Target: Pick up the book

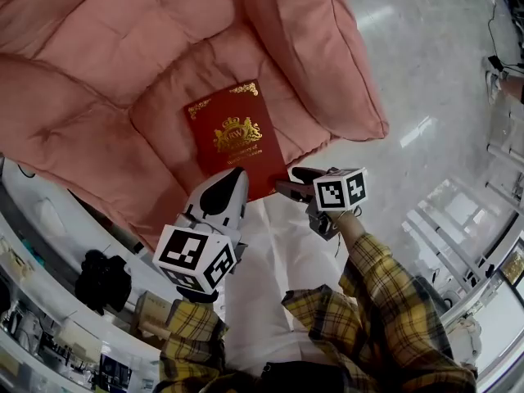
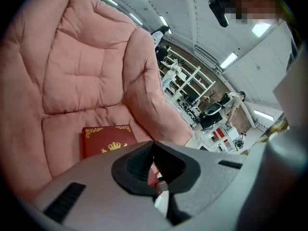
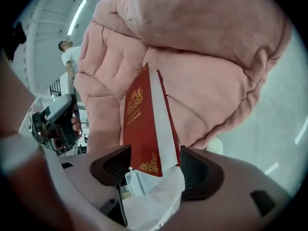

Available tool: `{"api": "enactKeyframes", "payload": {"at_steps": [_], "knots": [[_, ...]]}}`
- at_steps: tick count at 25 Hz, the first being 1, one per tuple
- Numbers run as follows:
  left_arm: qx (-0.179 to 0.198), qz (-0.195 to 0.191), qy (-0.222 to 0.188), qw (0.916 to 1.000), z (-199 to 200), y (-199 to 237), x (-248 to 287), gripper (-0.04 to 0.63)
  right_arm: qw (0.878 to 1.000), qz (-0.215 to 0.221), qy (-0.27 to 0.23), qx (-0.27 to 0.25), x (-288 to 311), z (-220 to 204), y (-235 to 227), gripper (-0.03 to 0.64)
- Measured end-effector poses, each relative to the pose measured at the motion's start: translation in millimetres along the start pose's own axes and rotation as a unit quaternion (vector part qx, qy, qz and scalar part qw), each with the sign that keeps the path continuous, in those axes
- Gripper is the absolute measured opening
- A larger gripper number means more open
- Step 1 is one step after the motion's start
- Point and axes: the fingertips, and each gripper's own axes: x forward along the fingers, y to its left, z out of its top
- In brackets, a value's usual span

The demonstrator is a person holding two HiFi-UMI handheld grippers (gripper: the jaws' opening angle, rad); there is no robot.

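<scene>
One dark red hardback book (image 1: 232, 137) with a gold crest and gold corner ornaments lies flat on the seat of a single pink quilted fabric armchair (image 1: 106, 72). Its cover faces up and its near edge sits at the front of the seat cushion.

Two hand-held grippers are in play, each carrying one white cube with black square markers: the left cube (image 1: 196, 259) and the right cube (image 1: 340, 188). Two sleeves in yellow plaid (image 1: 372, 301) lead to them.

The left gripper (image 1: 233, 177) points down at the lower left part of the book. In the left gripper view its two black pads (image 2: 139, 160) meet at their tips, with nothing clamped between them, and the book (image 2: 103, 141) shows beyond them on the seat.

The right gripper (image 1: 293, 182) sits at the book's near right corner. In the right gripper view its jaws stand wide apart on either side of that corner of the book (image 3: 142, 124). The red cover and white page edge show in the gap, and neither pad (image 3: 113, 165) presses on them.
</scene>
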Motion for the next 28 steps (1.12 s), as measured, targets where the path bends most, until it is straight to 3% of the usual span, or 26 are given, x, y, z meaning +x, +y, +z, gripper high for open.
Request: {"api": "enactKeyframes", "payload": {"at_steps": [7, 14, 22, 28], "knots": [[-0.002, -0.004, 0.006, 1.0, -0.9, 6.3, 9.1, 0.006, 0.998, 0.039, 0.049, 0.032, 22.1, -8.3, -11.6, 0.31], [-0.003, -0.006, 0.013, 0.9999, -9.4, 1.1, 15.9, 0.006, 0.988, 0.105, 0.076, 0.078, 28.3, -12.9, -13.0, 0.31], [-0.004, -0.012, 0.009, 0.9999, -13.4, -20.8, 25.6, 0.006, 0.982, 0.163, 0.07, 0.059, 5.3, -10.2, 8.8, 0.308], [-0.007, -0.007, 0.001, 1.0, -13.7, -23.4, 27.1, 0.006, 0.98, 0.179, 0.071, 0.048, 3.9, -10.6, 13.9, 0.308]]}}
